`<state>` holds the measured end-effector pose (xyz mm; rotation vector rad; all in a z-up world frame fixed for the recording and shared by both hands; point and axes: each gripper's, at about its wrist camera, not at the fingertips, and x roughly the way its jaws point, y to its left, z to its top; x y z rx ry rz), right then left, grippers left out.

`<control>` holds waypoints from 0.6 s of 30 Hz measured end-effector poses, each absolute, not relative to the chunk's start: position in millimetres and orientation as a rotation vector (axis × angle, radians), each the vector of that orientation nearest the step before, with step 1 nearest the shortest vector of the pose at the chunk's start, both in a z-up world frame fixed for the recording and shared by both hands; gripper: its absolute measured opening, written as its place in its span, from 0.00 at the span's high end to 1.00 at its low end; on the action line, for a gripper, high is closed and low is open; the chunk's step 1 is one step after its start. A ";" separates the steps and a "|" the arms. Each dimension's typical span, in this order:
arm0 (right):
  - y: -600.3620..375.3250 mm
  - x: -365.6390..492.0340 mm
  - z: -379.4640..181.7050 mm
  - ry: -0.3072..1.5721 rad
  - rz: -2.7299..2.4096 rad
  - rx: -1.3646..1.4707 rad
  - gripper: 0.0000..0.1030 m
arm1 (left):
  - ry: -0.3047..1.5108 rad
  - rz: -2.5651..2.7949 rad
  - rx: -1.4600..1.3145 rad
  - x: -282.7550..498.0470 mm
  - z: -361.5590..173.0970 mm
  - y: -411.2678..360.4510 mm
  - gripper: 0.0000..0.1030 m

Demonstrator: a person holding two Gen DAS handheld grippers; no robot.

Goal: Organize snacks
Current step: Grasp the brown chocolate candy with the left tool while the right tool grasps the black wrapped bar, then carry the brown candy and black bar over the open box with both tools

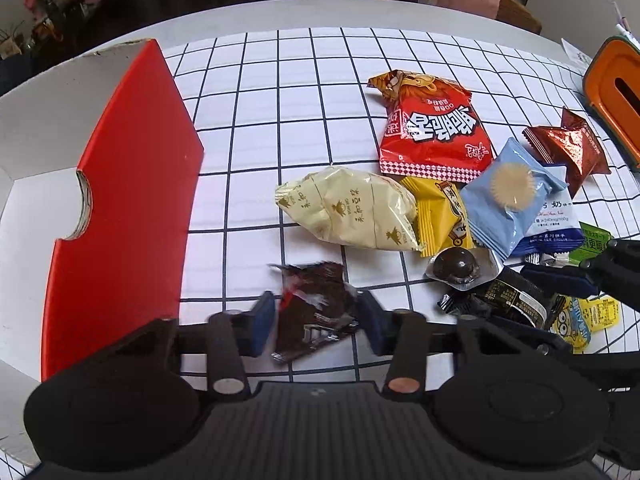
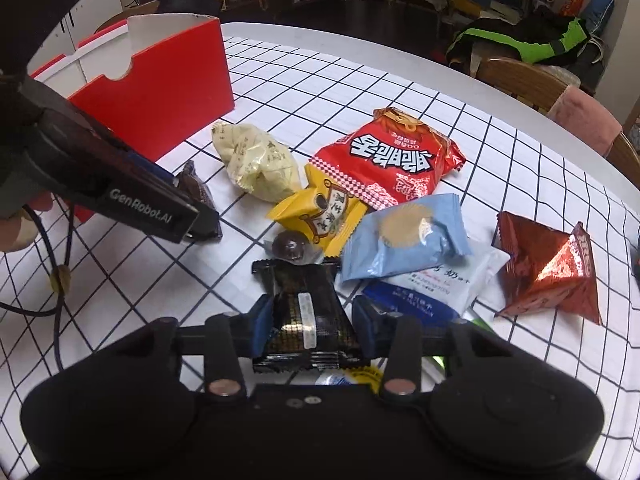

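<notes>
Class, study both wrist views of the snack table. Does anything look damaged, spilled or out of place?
Nothing is spilled or torn. The snacks lie in a loose heap beside the red box: the blue packet overlaps the white-and-blue one, and the red bag lies upside down. That heap is what still needs sorting.

right claw [image 2: 313,320] | pads against black packet [image 2: 306,312] (checked cloth [image 2: 500,128] beneath)

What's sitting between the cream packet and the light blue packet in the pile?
The yellow packet lies between the cream packet and the light blue packet, its edges tucked against both. Both wrist views show this.
</notes>
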<state>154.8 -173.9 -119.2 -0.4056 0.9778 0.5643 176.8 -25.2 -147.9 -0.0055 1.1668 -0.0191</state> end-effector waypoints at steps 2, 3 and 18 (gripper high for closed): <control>-173.2 152.5 -118.7 0.985 0.554 -0.392 0.65 | 1.158 -0.025 0.000 175.0 -147.2 -25.0 0.67; -172.7 150.8 -118.2 0.986 0.546 -0.384 0.66 | 1.154 -0.030 0.002 174.2 -146.9 -24.6 0.69; -189.7 98.0 -89.6 0.975 0.442 -0.202 0.70 | 1.138 -0.066 -0.014 138.9 -130.8 -11.6 0.73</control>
